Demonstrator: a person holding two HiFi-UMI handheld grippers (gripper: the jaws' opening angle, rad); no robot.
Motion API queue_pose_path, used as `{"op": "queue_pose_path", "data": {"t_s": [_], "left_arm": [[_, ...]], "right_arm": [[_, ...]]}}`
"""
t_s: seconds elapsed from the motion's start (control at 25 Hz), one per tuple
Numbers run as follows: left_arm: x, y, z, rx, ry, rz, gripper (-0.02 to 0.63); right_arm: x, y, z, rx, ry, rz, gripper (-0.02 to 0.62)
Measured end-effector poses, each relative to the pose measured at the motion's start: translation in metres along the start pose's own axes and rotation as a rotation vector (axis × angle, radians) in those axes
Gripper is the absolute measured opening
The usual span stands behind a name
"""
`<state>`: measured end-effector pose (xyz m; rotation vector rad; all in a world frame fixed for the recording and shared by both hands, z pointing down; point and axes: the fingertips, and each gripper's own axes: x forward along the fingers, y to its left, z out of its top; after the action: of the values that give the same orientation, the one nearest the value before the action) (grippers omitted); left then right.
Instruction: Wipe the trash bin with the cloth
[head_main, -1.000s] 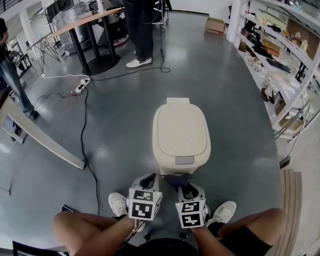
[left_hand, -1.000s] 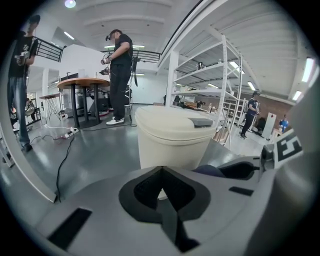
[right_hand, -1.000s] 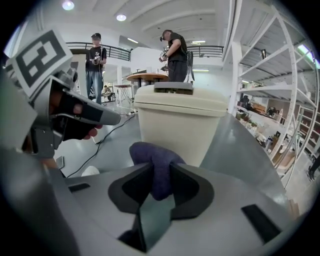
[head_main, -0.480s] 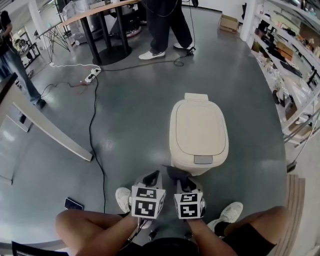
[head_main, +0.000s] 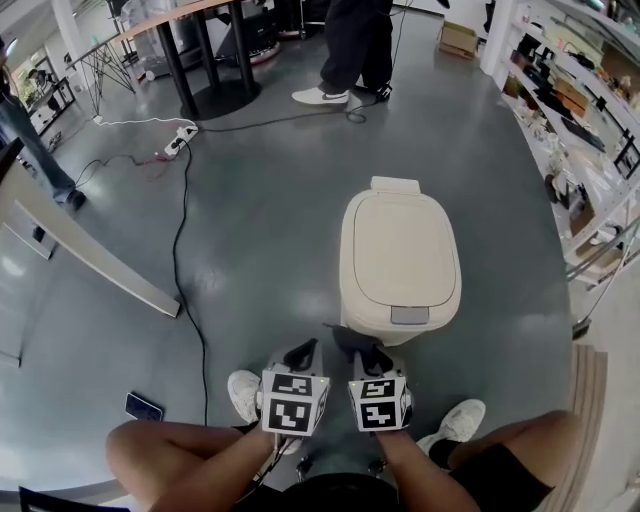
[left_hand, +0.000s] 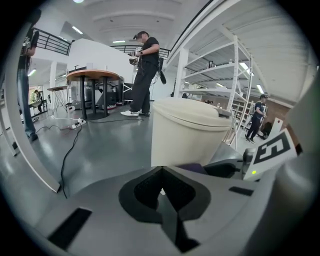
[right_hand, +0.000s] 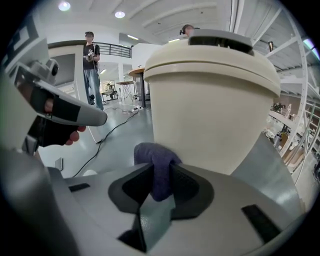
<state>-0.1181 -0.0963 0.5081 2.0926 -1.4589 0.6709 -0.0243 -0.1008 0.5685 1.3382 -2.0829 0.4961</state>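
- Trash bin (head_main: 400, 255): cream, lid shut, upright on grey floor (head_main: 250, 230), directly ahead of both tools
- Right tool (right_hand: 159, 182): clamped on purple cloth (right_hand: 155, 160); cloth bunched above the jaws, just before the bin's front wall; contact with wall not discernible
- Left tool (left_hand: 161, 190): jaws together, nothing between; level with right tool, just beside it, near the bin's lower front

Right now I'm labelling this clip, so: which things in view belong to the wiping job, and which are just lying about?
Job: trash bin; cloth, clamped in the jaws of the right gripper.
Lying about: phone on the floor; power strip; black cable; cardboard box.
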Motion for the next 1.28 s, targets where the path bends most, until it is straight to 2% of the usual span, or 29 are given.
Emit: {"op": "queue_pose_path", "data": {"t_s": [0.56, 0.8, 1.04, 1.28], "left_arm": [[0.015, -0.027, -0.011, 0.049, 0.028, -0.039, 0.0], [0.024, -0.029, -0.007, 0.065, 0.033, -0.032, 0.0], [0.03, -0.048, -0.005, 0.068, 0.044, -0.063, 0.0], [0.034, -0.062, -0.004, 0.079, 0.048, -0.082, 0.0]], "right_arm": [[-0.014, -0.046, -0.021, -0.016, 0.014, -0.069, 0.092], [-0.016, -0.069, -0.029, 0.042, 0.02, -0.103, 0.092], [-0.02, -0.086, -0.035, 0.071, 0.019, -0.124, 0.092], [-0.019, -0.097, -0.039, 0.059, 0.03, -0.136, 0.092]]}}
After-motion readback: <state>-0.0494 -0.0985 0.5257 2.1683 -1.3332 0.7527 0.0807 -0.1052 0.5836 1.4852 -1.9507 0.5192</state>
